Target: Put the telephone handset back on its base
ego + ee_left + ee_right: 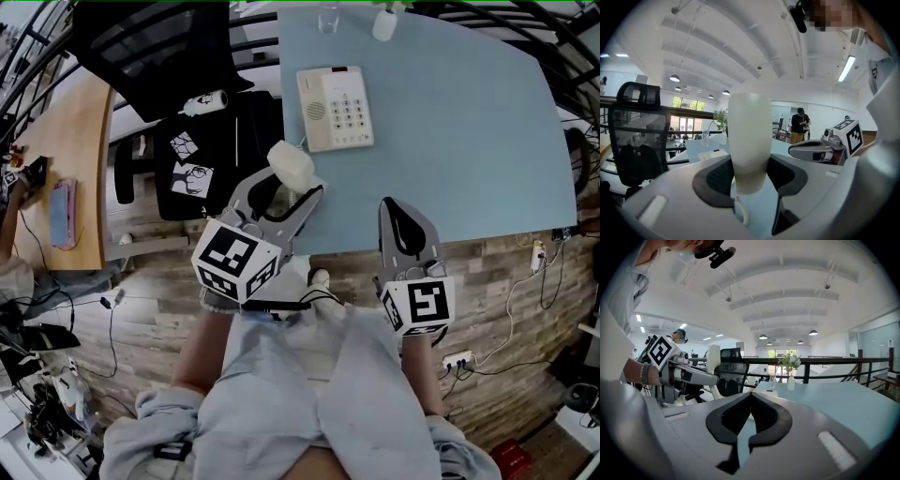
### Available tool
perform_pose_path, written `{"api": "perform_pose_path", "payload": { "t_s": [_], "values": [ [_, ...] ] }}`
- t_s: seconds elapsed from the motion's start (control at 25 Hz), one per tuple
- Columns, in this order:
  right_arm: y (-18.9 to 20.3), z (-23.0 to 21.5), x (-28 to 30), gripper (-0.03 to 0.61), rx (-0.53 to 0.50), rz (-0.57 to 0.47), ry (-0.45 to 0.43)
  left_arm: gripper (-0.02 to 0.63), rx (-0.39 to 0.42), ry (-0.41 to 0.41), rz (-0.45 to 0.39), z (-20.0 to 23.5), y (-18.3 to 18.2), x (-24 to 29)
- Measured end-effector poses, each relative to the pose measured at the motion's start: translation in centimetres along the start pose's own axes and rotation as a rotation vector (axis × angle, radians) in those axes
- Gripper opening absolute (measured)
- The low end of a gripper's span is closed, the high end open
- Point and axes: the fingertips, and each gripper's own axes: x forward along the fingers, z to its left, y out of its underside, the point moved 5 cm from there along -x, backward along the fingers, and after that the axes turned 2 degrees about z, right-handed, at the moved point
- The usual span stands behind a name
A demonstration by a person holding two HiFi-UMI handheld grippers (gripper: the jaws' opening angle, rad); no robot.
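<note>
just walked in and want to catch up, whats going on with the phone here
A person works with a gripper in each hand. The left gripper is clamped on the cream telephone handset and holds it upright by the near edge of the blue table. The base sits farther back on the table, so the handset is not yet on it. The right gripper is shut on nothing, off to the side.

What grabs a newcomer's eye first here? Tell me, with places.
The cream handset stands upright, clamped in the left hand-held gripper at the near edge of the blue table. Its base, cradle vacant, sits farther back on that table. The right hand-held gripper hangs shut and empty alongside.
</note>
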Motion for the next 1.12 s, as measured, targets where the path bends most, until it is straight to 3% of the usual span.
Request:
{"api": "perform_pose_path", "payload": {
  "t_s": [1.12],
  "values": [
    [0.2,-2.2,4.7,0.005,0.023,0.055,0.032,0.216,-0.142,0.004,0.139,7.1,1.3,9.2]
  ]
}}
